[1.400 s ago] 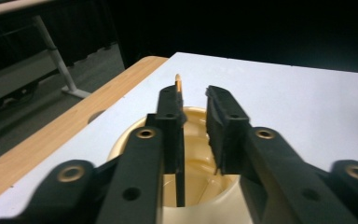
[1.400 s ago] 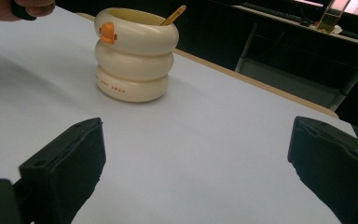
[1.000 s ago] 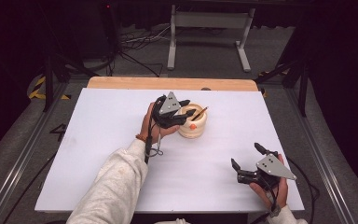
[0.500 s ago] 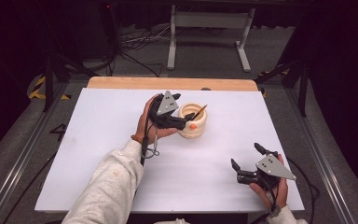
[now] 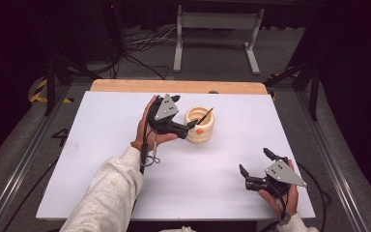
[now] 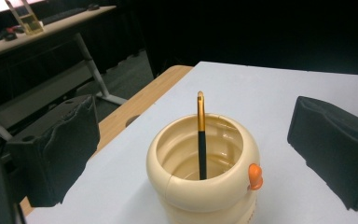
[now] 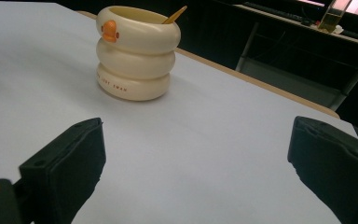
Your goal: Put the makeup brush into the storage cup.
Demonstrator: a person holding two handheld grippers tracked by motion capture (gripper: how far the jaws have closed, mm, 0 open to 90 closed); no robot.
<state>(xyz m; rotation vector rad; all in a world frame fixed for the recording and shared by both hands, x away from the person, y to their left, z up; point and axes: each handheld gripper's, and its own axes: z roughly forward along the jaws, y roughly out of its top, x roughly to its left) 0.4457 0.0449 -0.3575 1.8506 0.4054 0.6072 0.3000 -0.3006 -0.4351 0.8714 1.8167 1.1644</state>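
Note:
A cream, ring-shaped duck cup [image 5: 200,126] with an orange beak [image 6: 255,176] stands on the white table top, a little beyond its middle. A thin pen [image 6: 201,140], black below and gold at the top, leans inside it. My left gripper [image 5: 183,115] is just left of the cup and open. In the left gripper view [image 6: 198,154] its jaws stand wide, one on each side of the cup and short of it. My right gripper [image 5: 254,161] rests open near the front right corner, holding nothing. The right gripper view [image 7: 200,163] looks across bare table at the cup [image 7: 137,53].
The white table [image 5: 101,145] has a wooden strip [image 5: 174,87] along its far edge. A metal stand [image 5: 215,29] and cables lie on the floor beyond. Aluminium rails run down both sides of the table.
My left gripper has drawn back a little to the left from above the cup. The pen stays leaning in the cup. The right gripper has not moved.

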